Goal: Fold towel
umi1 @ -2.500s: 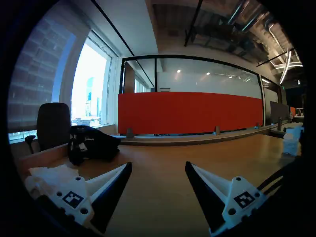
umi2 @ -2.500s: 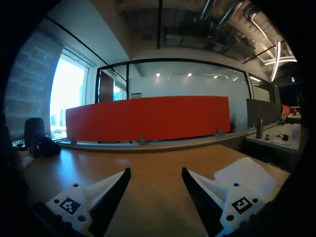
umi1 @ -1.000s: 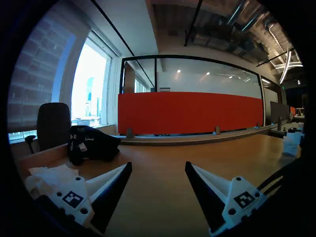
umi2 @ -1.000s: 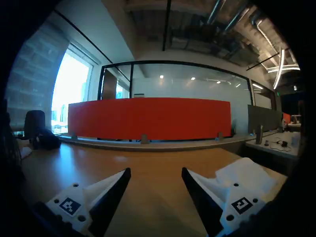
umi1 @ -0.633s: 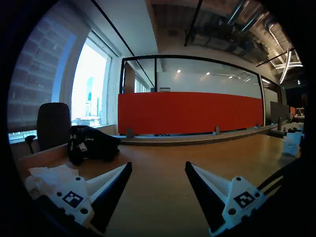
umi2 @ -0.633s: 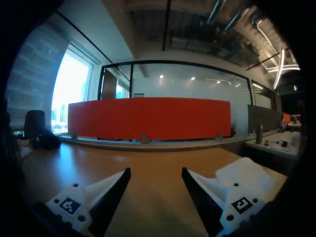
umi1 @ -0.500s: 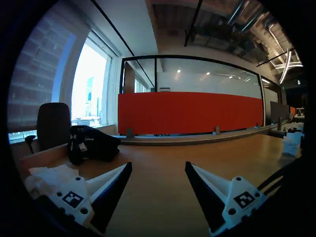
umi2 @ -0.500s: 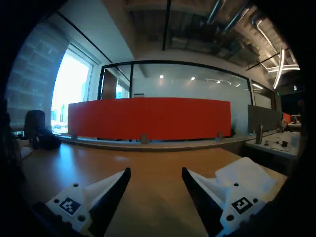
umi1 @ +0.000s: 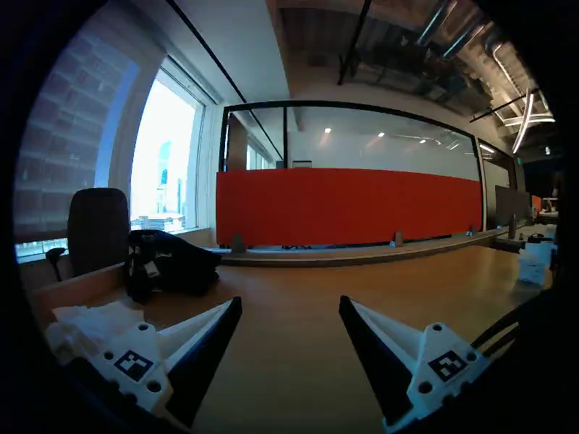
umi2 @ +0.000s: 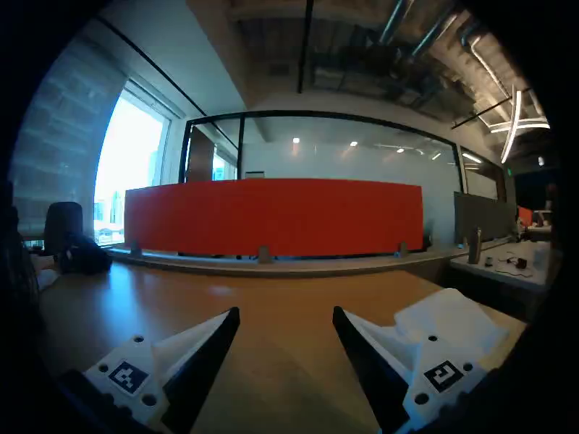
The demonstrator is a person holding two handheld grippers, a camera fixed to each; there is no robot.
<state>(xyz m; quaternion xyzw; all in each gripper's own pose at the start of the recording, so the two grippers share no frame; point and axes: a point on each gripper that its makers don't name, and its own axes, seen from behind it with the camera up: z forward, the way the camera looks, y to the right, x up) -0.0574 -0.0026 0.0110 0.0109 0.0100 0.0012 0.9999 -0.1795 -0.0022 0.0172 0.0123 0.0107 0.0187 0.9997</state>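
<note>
Looking along the left gripper view, we see our left gripper (umi1: pixel 289 299) released, its two fingers spread wide with bare wooden desk (umi1: pixel 289 362) between them and nothing held. Behind the left-hand finger in this view lies a crumpled white cloth (umi1: pixel 87 318), resting on the desk near its edge; we cannot tell whether it is a towel. Beyond it sits a black bag (umi1: pixel 170 269), and an office chair (umi1: pixel 98 228) stands behind the bag beside the bright window (umi1: pixel 163 173). A red partition (umi1: pixel 347 206) runs along the far side of the desk. At the far right edge a small white thing (umi1: pixel 533 264) sits on the desk, too blurred for us to name.

Turning to the right gripper view, we find our right gripper (umi2: pixel 284 311) likewise released, fingers apart over the desk and gripping nothing. The white towel (umi2: pixel 452 315) lies on the desk just behind the right-hand finger, near the desk's right corner; whether it touches that finger we cannot tell. Far off at the left we make out the black bag and the chair. A bottle (umi2: pixel 474 249) stands upright on a neighbouring desk (umi2: pixel 506 271) to the right.
</note>
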